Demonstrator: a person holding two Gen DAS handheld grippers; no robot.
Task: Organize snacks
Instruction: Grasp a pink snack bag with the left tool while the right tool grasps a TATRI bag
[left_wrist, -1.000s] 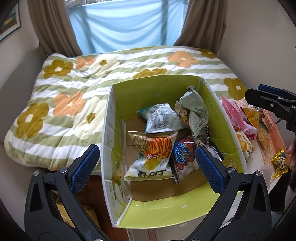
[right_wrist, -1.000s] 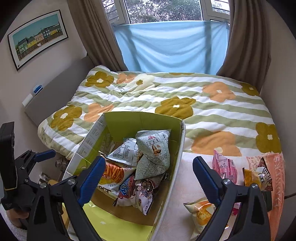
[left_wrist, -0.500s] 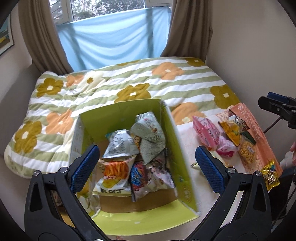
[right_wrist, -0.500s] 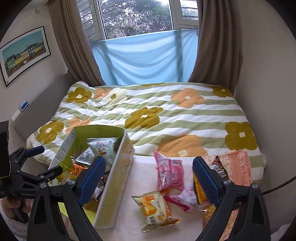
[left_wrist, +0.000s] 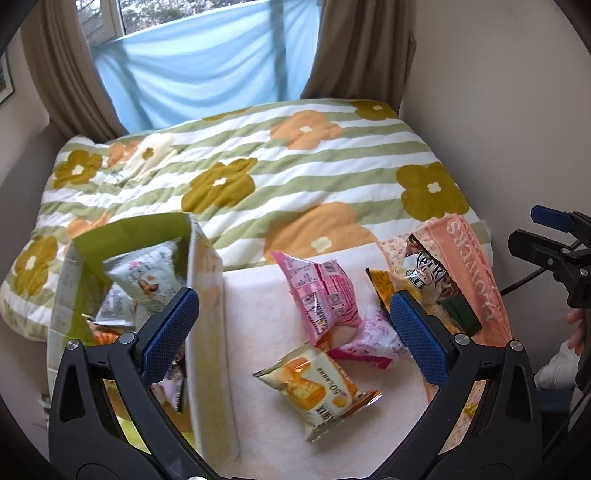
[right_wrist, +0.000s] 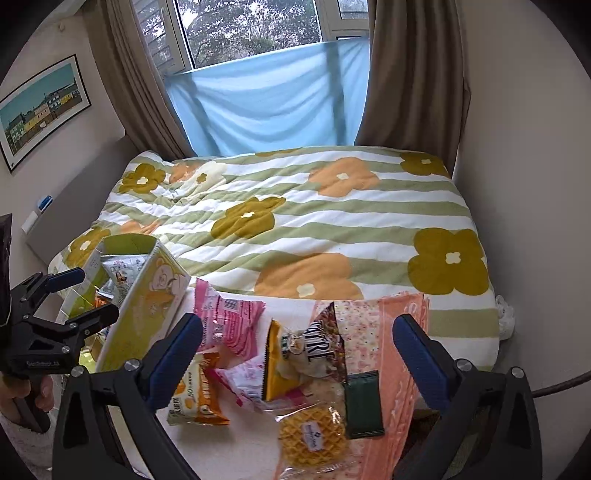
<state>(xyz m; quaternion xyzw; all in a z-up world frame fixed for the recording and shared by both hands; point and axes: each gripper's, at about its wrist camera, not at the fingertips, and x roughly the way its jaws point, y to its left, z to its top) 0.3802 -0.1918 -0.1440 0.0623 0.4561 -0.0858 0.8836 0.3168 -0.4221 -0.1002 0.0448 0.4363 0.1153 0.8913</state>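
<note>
The green box (left_wrist: 207, 295) is smeared by motion blur in the left wrist view, and its front end is hidden behind the left gripper (left_wrist: 291, 328). The waffle packet (right_wrist: 314, 439) runs off the bottom edge. Print on the pink packet (left_wrist: 321, 295) is too small to read.

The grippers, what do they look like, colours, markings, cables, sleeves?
Both are black plastic clamp frames with silver rivets and textured blue pads. The left gripper has small white lettering on its body and a fuzzy white sleeve behind it. A dark cable runs by the right gripper.

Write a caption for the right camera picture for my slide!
Open right gripper hovers over loose snack packets beside the green box of snacks.
</note>
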